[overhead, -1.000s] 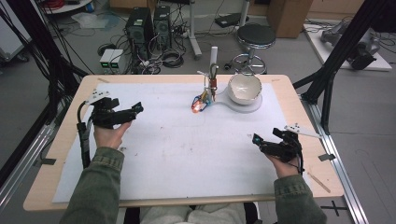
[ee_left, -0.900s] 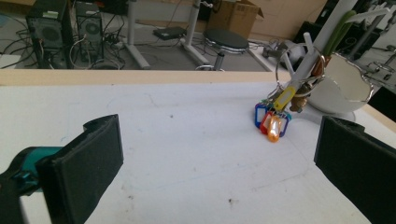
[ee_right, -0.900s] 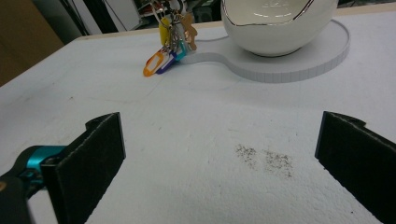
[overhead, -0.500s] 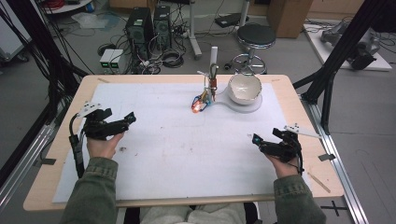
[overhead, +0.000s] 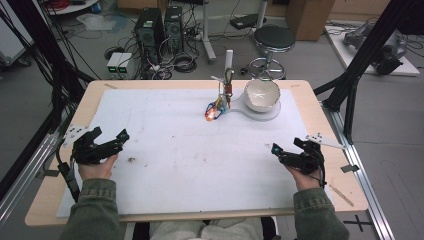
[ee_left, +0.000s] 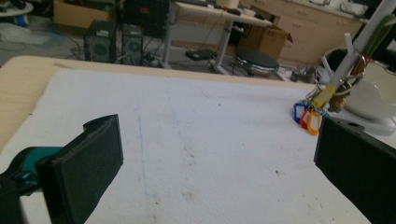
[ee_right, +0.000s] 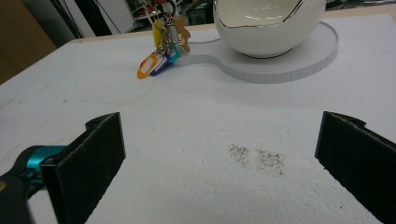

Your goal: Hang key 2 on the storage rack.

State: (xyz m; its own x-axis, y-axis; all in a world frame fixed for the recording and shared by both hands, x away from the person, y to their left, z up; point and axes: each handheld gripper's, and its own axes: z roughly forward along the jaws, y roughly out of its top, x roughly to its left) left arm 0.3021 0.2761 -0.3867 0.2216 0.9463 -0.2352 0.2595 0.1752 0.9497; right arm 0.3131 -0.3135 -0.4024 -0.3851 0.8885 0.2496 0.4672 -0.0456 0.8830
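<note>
At the near edge of the white mat (overhead: 165, 170), the person is resting both tools, one by each corner, well apart from the work. Left gripper (overhead: 107, 146) is standing with jaws wide apart, holding nothing; right gripper (overhead: 287, 152) likewise spread and empty. Across the mat, a bunch of keys (overhead: 216, 107) with coloured tags is hanging from a small white hook stand (overhead: 228, 60), its tags touching the mat just beside the stand's flat base (overhead: 265, 114). A white bowl (overhead: 261, 94) is sitting on that base. Judgement: this is looking like the approach stage, with nothing grasped yet. The next move is probably calling for one gripper to travel forward to the keys (ee_right: 161, 51), close on the ring or tags, and lift them clear of the hook without tipping the stand.
</note>
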